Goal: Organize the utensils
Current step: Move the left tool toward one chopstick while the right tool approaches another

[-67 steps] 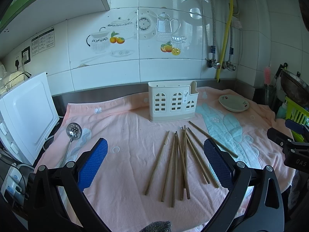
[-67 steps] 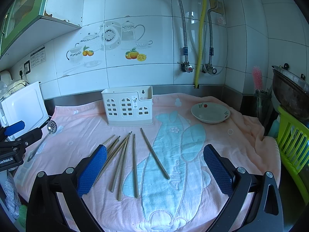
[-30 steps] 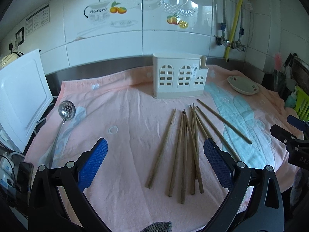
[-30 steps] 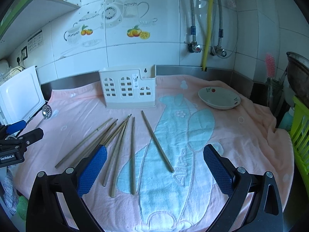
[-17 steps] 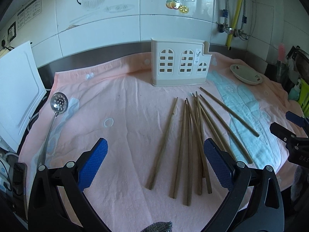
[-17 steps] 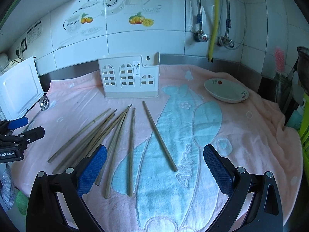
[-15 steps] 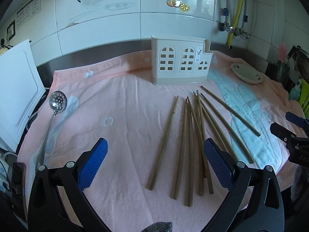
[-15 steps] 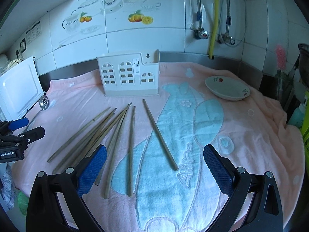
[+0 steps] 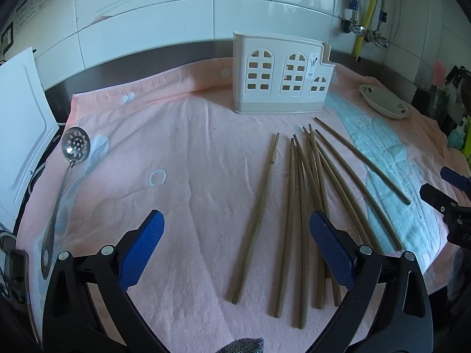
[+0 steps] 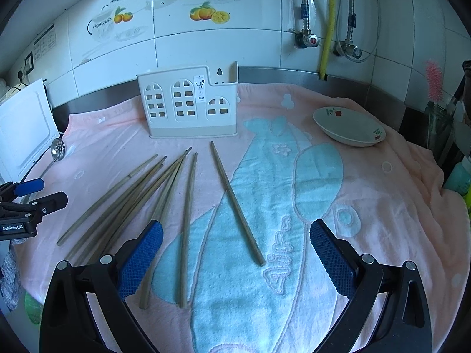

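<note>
Several wooden chopsticks (image 9: 297, 206) lie fanned on a pink towel (image 9: 191, 153); they also show in the right wrist view (image 10: 164, 194). One chopstick (image 10: 235, 203) lies apart to the right. A white utensil holder (image 9: 281, 78) with window cut-outs stands upright behind them, also in the right wrist view (image 10: 191, 106). A metal slotted spoon (image 9: 69, 161) lies at the left. My left gripper (image 9: 235, 247) is open over the near ends of the chopsticks. My right gripper (image 10: 235, 250) is open above the lone chopstick's near end. Both are empty.
A white bowl (image 10: 348, 126) sits on the towel at the right. A white appliance (image 9: 20, 129) stands at the left edge. A tiled wall with pipes (image 10: 326, 23) runs behind. Bottles and a pink brush (image 10: 434, 81) stand at the far right.
Both grippers have moved forward and lower toward the chopsticks, which now look nearer and larger. Both stay open. Nothing on the towel has moved.
</note>
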A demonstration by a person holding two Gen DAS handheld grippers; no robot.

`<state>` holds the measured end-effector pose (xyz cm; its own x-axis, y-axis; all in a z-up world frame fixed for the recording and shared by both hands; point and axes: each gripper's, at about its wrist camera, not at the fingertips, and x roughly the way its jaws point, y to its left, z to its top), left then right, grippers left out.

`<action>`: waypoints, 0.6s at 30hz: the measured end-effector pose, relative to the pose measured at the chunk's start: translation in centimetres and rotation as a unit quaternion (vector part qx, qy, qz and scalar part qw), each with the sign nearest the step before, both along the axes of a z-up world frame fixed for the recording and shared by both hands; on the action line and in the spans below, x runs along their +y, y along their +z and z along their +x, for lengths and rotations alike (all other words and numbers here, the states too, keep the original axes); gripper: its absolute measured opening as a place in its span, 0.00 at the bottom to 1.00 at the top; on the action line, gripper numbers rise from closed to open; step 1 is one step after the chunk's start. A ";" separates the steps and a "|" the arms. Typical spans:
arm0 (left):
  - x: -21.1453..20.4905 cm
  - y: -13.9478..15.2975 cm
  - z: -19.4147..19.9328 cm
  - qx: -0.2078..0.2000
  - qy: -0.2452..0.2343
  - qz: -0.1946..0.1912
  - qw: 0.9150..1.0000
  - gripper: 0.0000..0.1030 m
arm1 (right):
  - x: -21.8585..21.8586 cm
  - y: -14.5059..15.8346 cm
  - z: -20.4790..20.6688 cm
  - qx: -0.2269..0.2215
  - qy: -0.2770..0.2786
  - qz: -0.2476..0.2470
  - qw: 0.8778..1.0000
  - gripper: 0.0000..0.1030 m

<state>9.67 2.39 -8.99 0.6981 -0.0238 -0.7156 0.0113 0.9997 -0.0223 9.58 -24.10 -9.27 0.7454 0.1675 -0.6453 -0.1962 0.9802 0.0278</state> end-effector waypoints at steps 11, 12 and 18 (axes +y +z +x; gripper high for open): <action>0.4 -0.7 1.3 0.018 -0.005 0.000 1.000 0.85 | -0.1 -1.2 1.5 0.012 0.014 -0.021 1.000 0.94; 0.5 -0.7 1.4 0.018 -0.005 0.001 1.000 0.82 | -0.2 -1.2 1.6 0.013 0.014 -0.022 1.000 0.94; 0.6 -1.3 2.0 0.032 -0.015 -0.011 0.999 0.63 | -0.5 -1.6 2.5 0.017 0.020 -0.024 0.999 0.93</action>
